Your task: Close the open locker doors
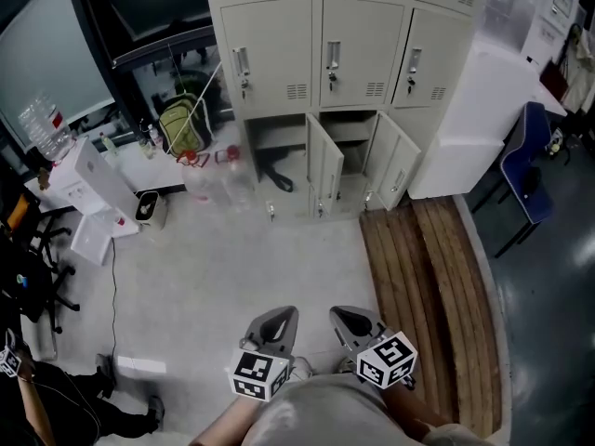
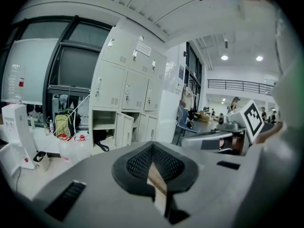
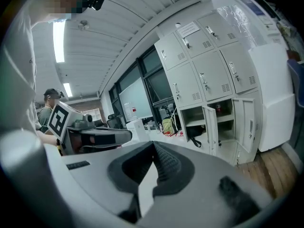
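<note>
A bank of beige lockers [image 1: 358,59] stands against the far wall. In its bottom row two doors hang open toward me: one [image 1: 325,167] at the middle and one [image 1: 396,162] to its right. The bottom left compartment [image 1: 276,147] is open too, with a black strap inside. The same open doors [image 2: 124,129] [image 3: 212,127] show in both gripper views. My left gripper [image 1: 279,318] [image 2: 152,148] and right gripper [image 1: 350,320] [image 3: 153,147] are side by side close to my body, far from the lockers. Each is shut on nothing.
A wooden pallet [image 1: 418,286] lies on the floor right of my path, a white cabinet [image 1: 474,119] and a blue chair [image 1: 525,170] beyond it. Left of the lockers are a green backpack [image 1: 181,124], clear water jugs [image 1: 223,170] and white boxes [image 1: 98,184]. A black office chair [image 1: 28,268] is far left.
</note>
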